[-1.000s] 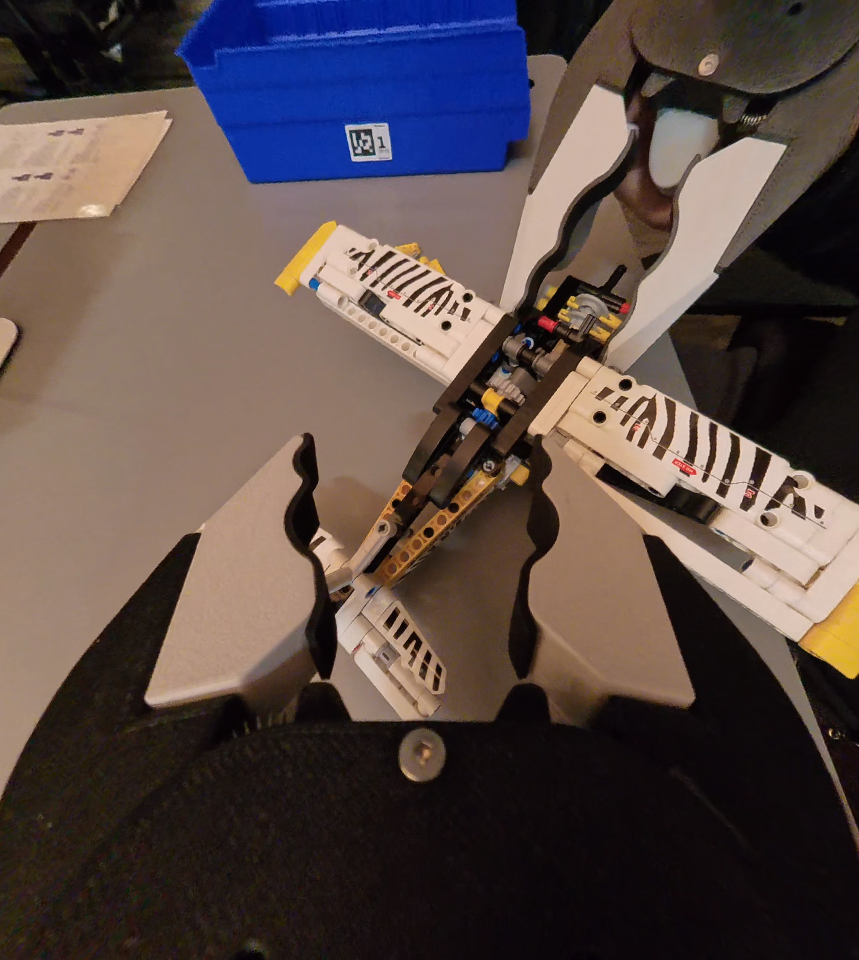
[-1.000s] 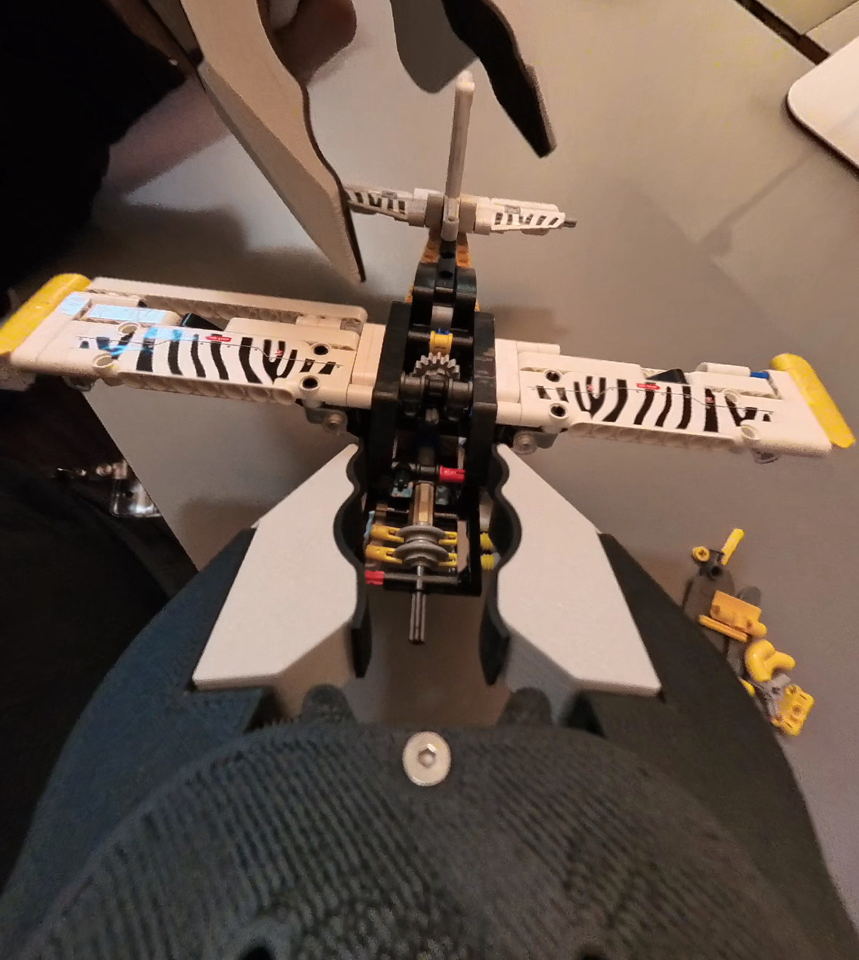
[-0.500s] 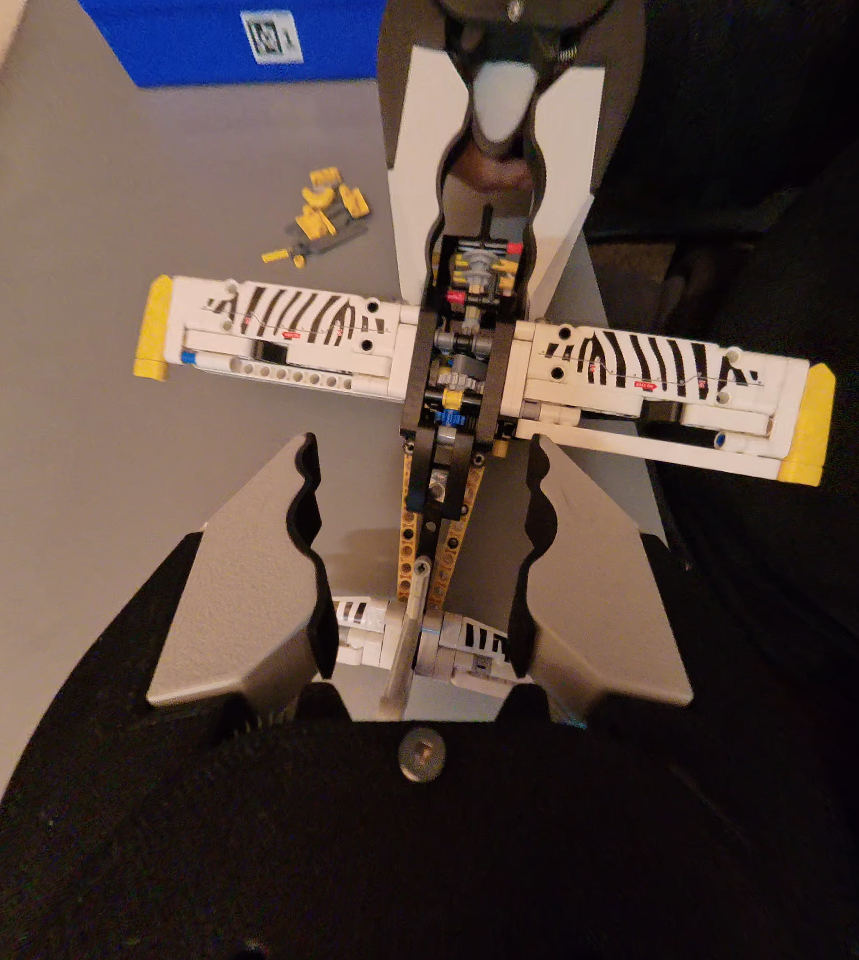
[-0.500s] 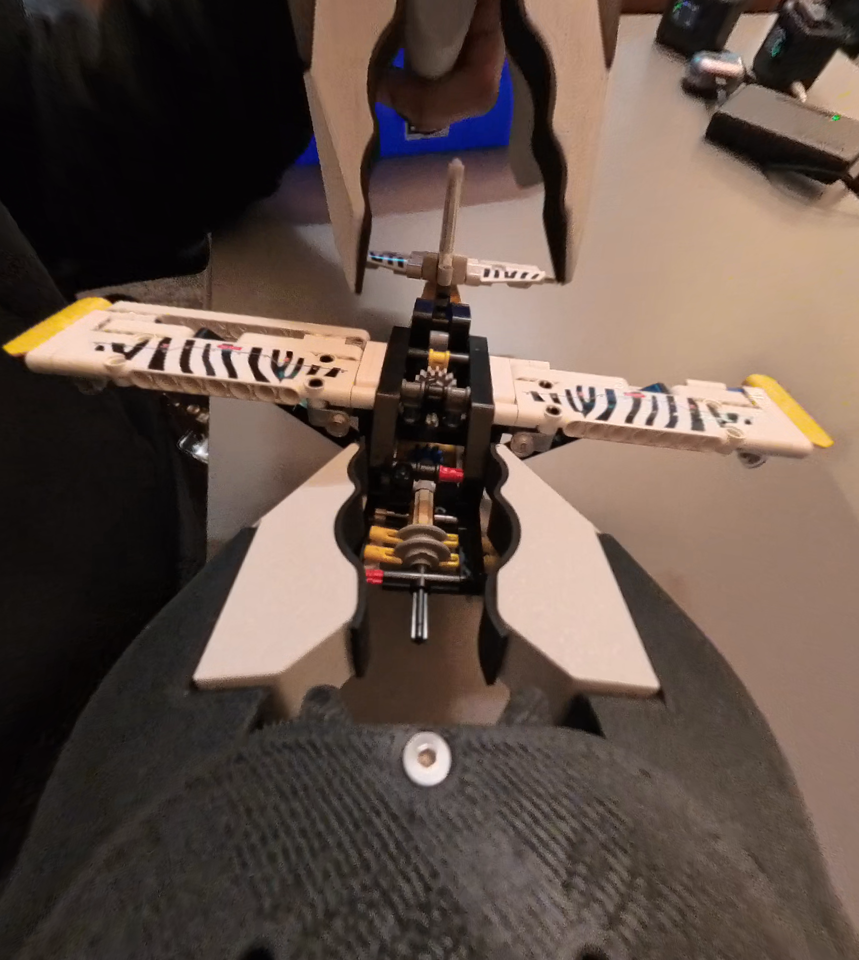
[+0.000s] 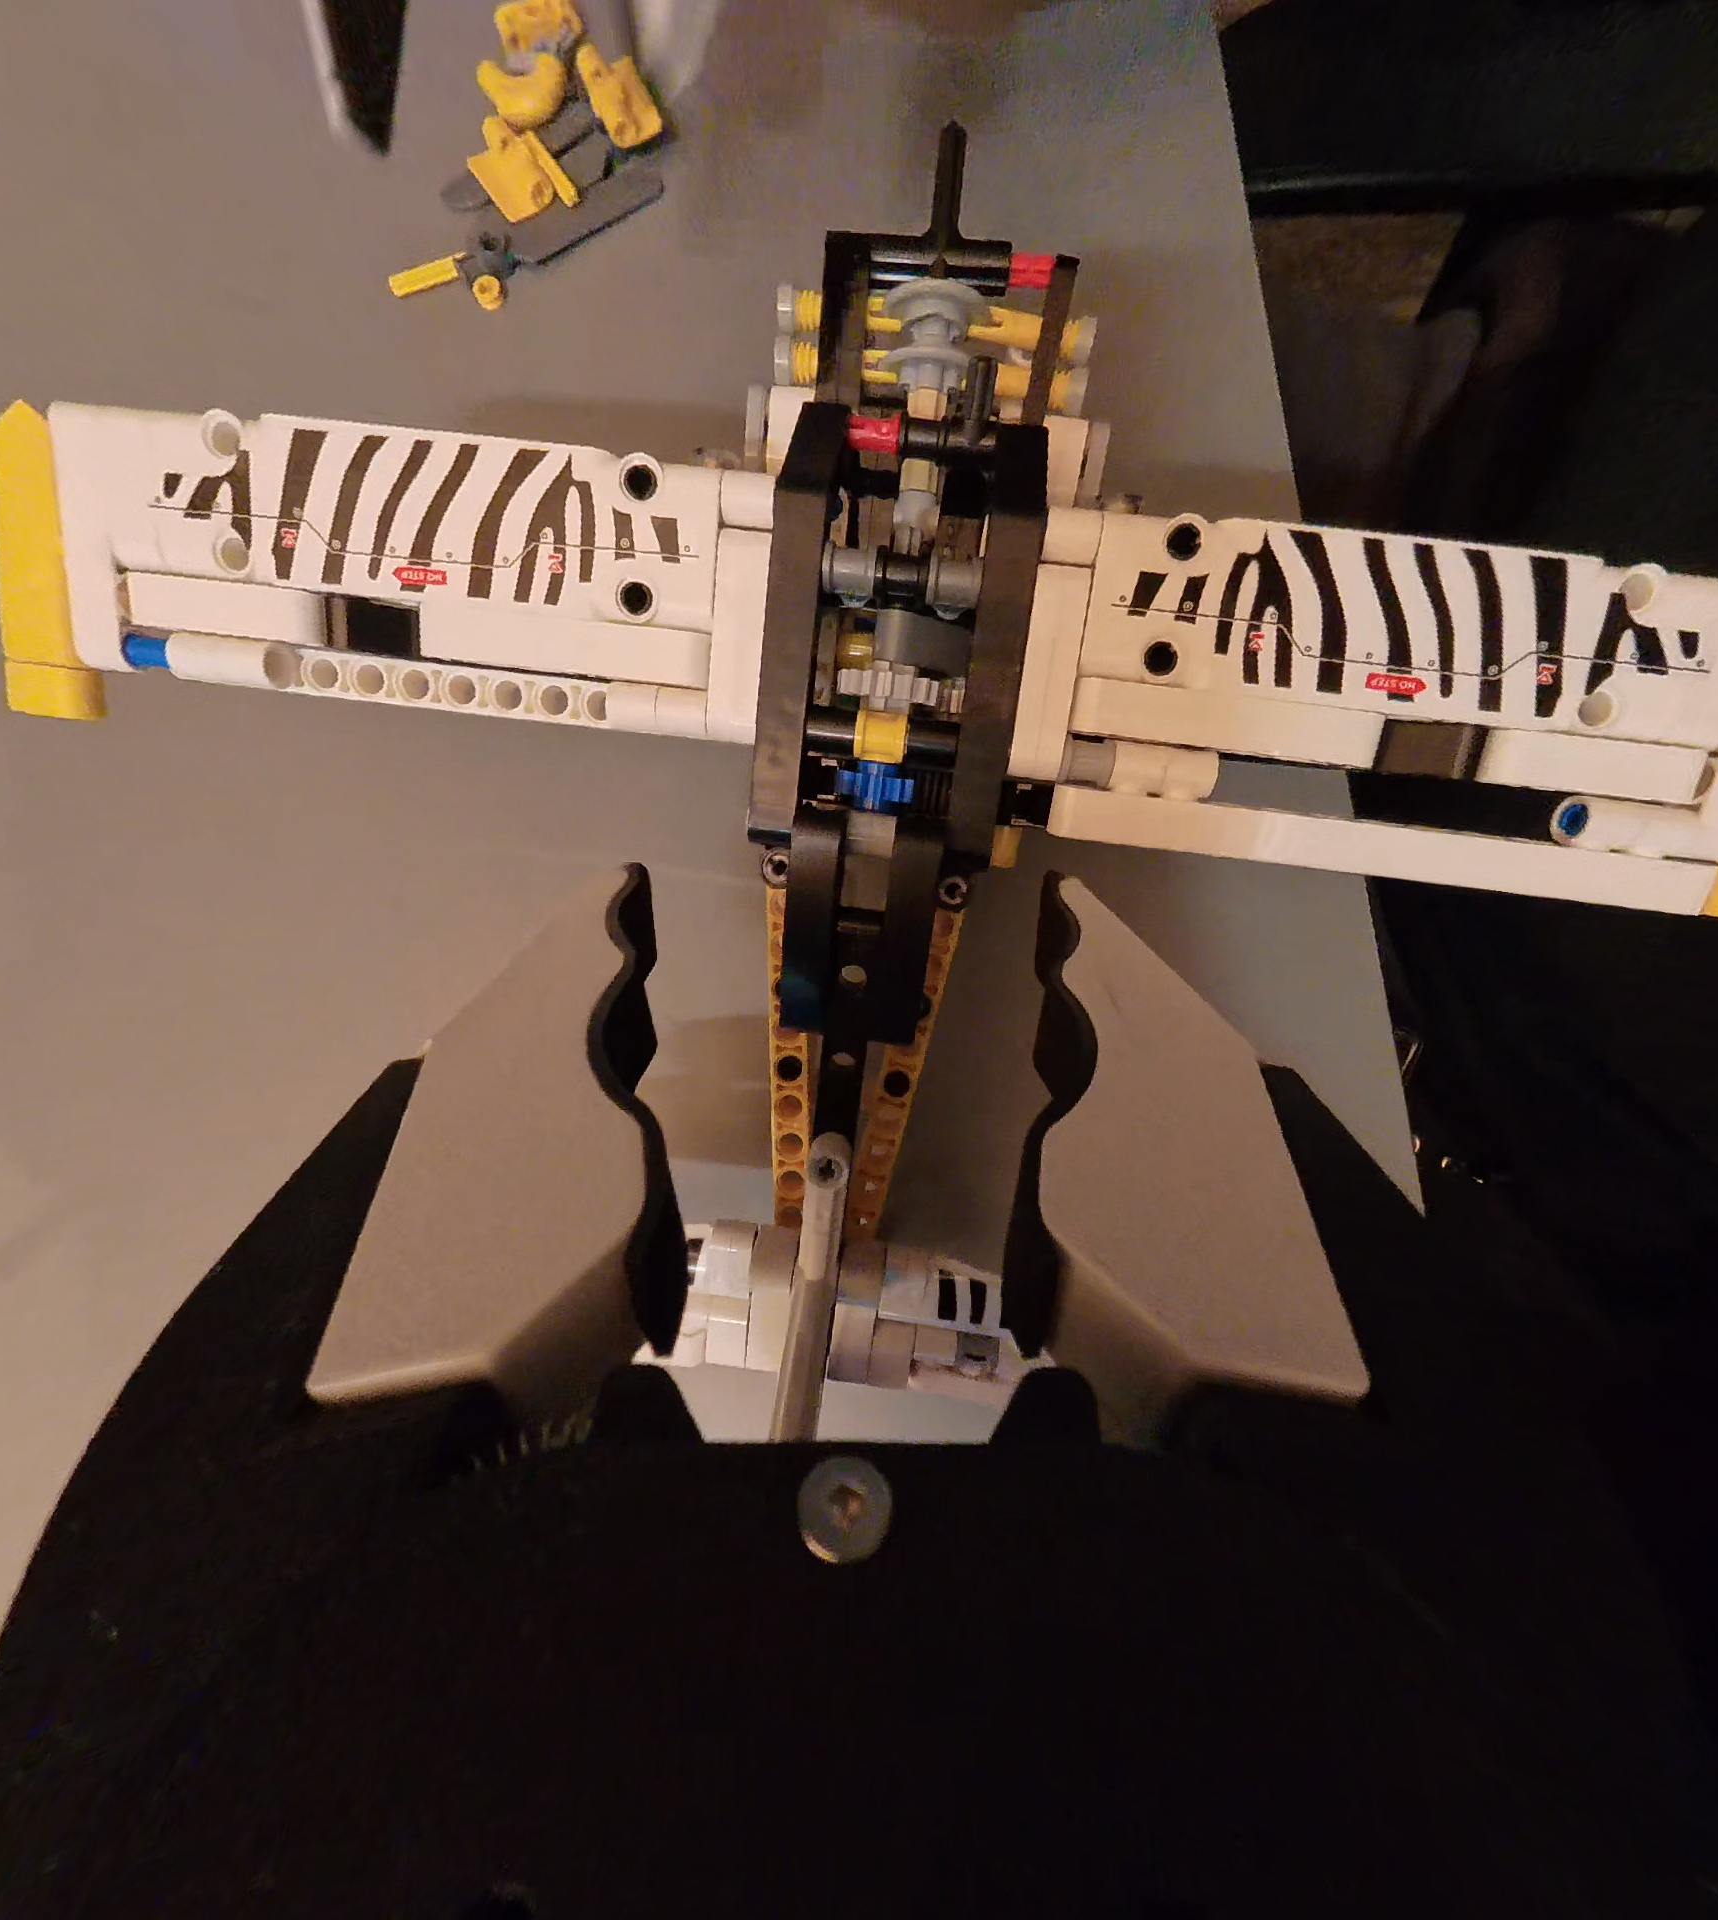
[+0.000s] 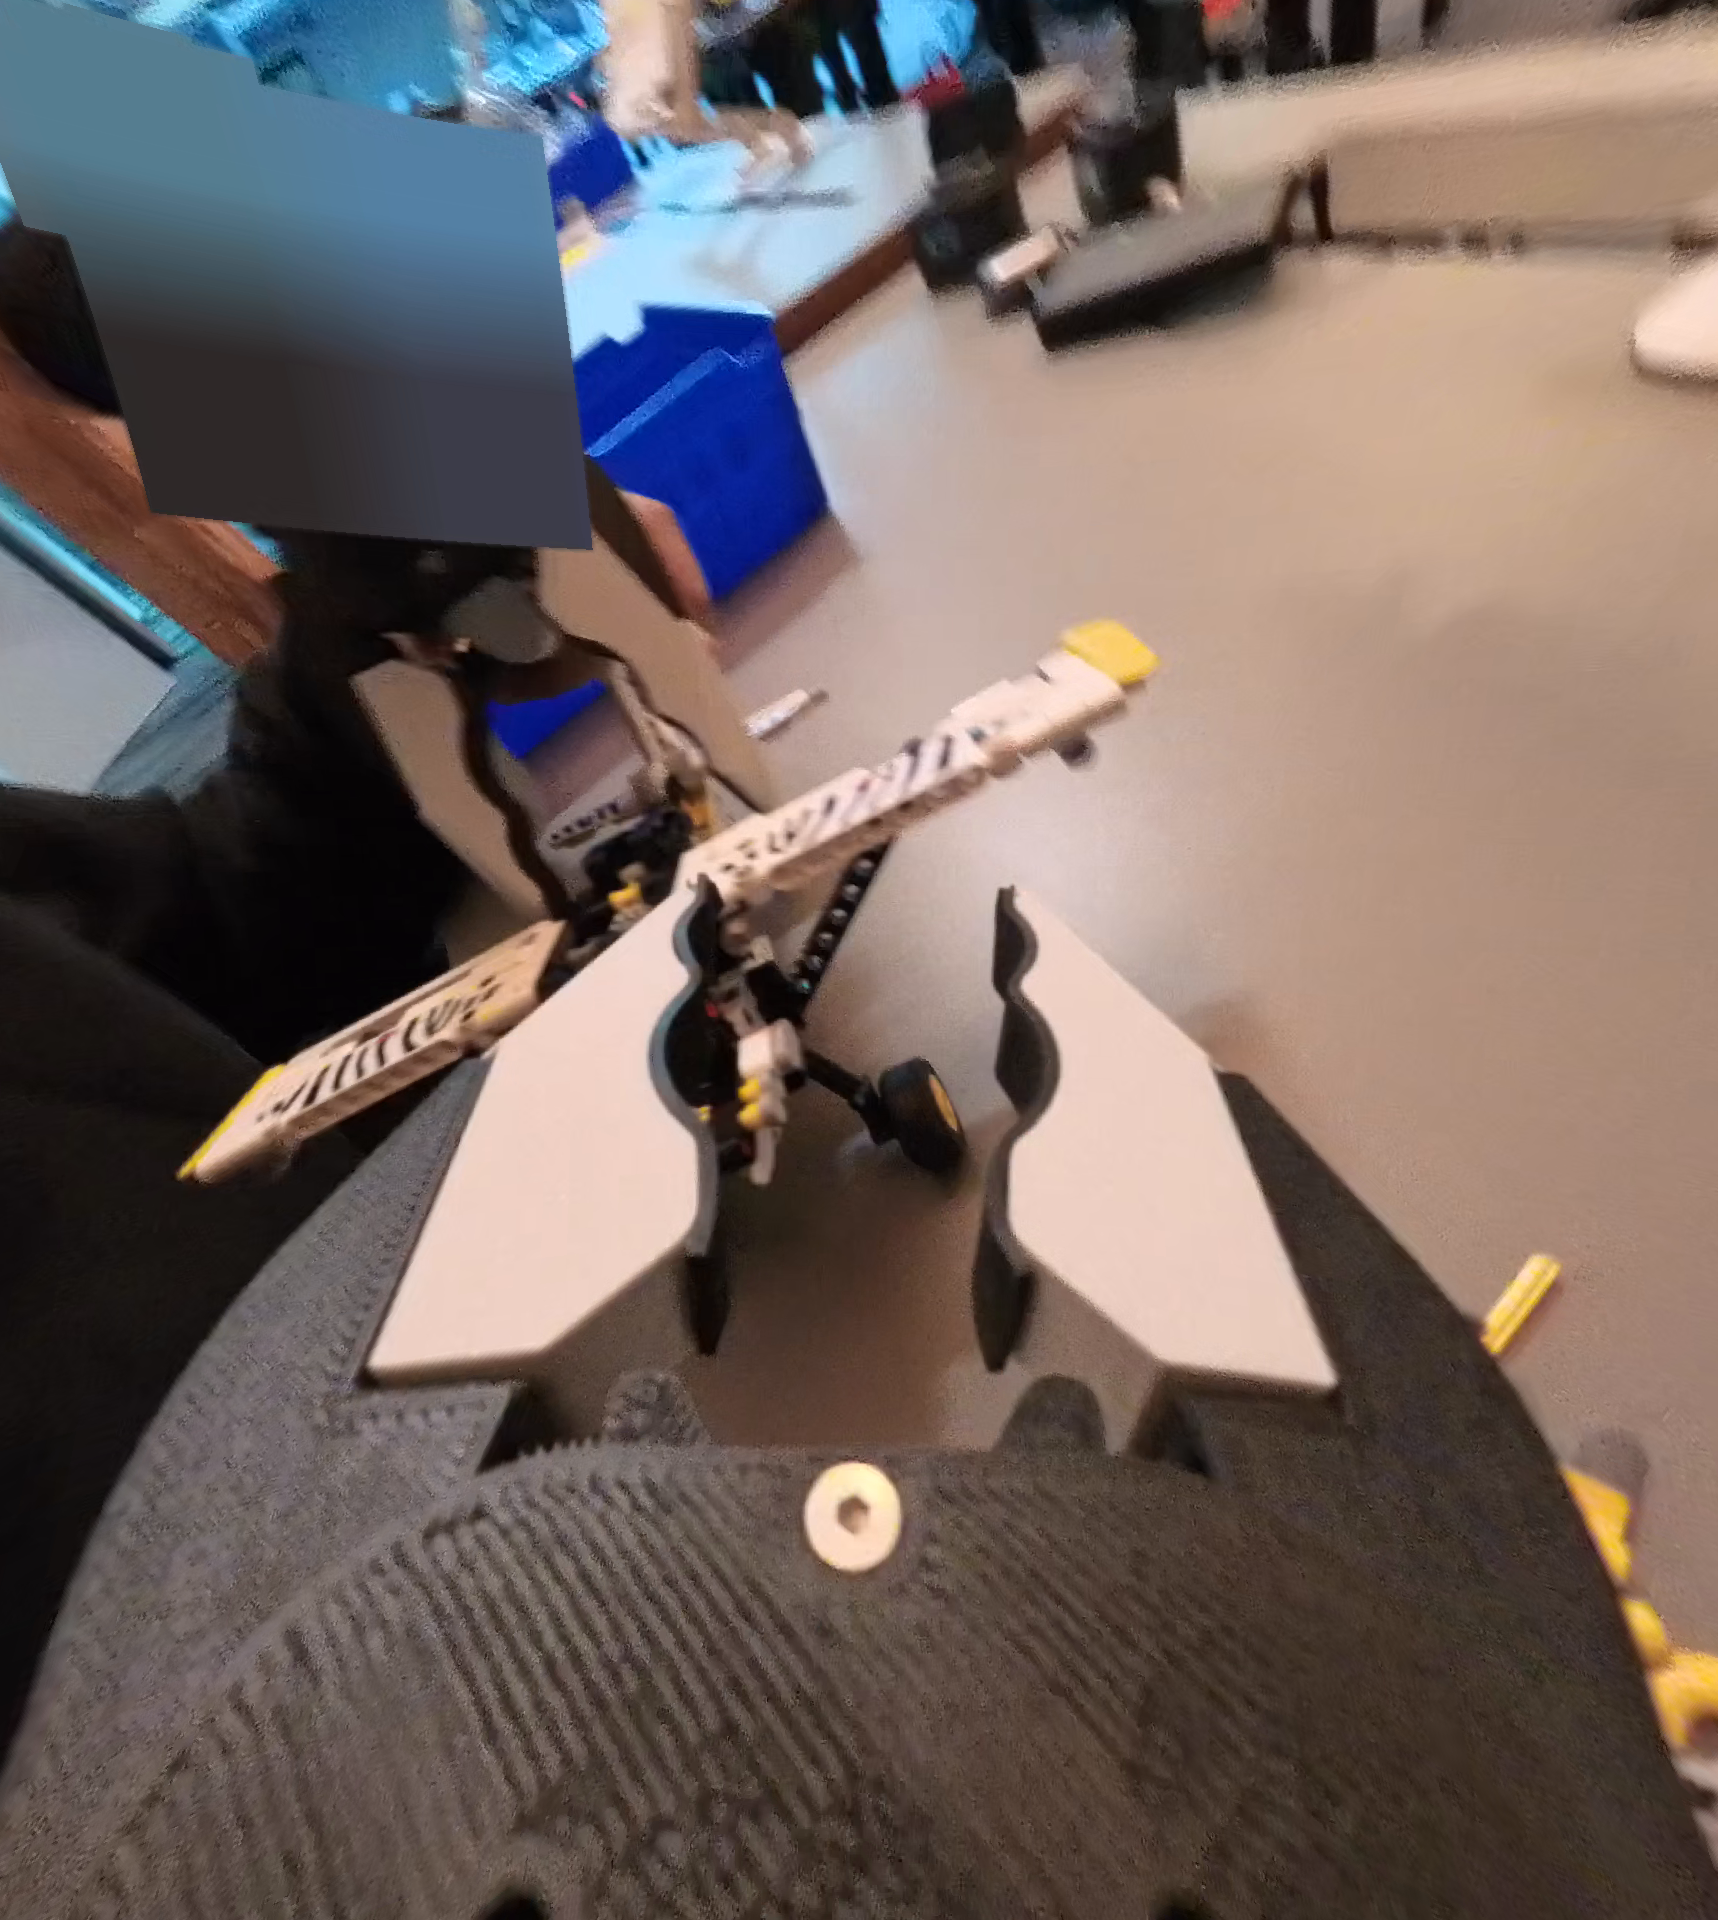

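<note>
model plane (image 5: pixel 896 644) of snap-fit toy beams, striped white wings, resting at the edge of the grey surface (image 5: pixel 211 987). left claw (image 5: pixel 839 904) stands apart astride the tail boom, pads clear; right claw (image 6: pixel 850 925) also apart beside the nose. likely light, stiff but prone to unsnapping; the black fuselage frame looks the soundest hold, not the wings.

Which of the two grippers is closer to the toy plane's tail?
Left. The left gripper straddles the tail, which sits between its fingers. The right gripper is at the plane's nose end, open, with the front wheel between its fingers.
</note>
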